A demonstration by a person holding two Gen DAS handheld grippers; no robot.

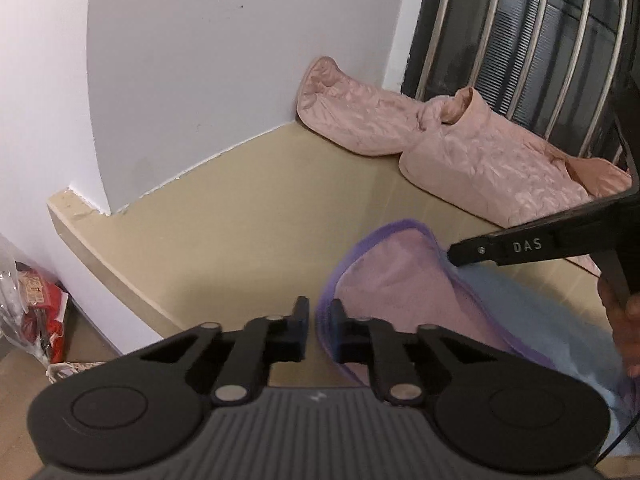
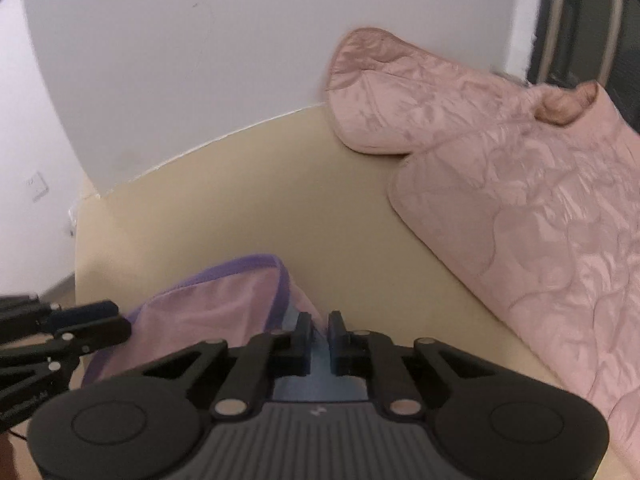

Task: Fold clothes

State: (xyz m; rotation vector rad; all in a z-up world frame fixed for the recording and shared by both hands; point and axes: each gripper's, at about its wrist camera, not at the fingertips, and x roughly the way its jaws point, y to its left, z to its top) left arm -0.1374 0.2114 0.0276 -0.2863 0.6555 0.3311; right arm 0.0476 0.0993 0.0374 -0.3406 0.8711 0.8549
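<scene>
left tool (image 1: 320,330) nipping purple-edged pink cloth (image 1: 400,280) hem | right tool (image 2: 319,338) pinching its blue side | pink quilted jacket (image 2: 520,184) lying far right on worktop (image 1: 240,208)

Both wrist cameras look forward and slightly down along their own jaws, close above a beige table (image 1: 224,240) set against a white wall (image 1: 192,60). Each view takes in the pink-and-purple cloth (image 1: 400,280) at its jaw tips, the pink quilted jacket (image 2: 520,200) ahead to the right, and the other gripper entering from one side.
</scene>
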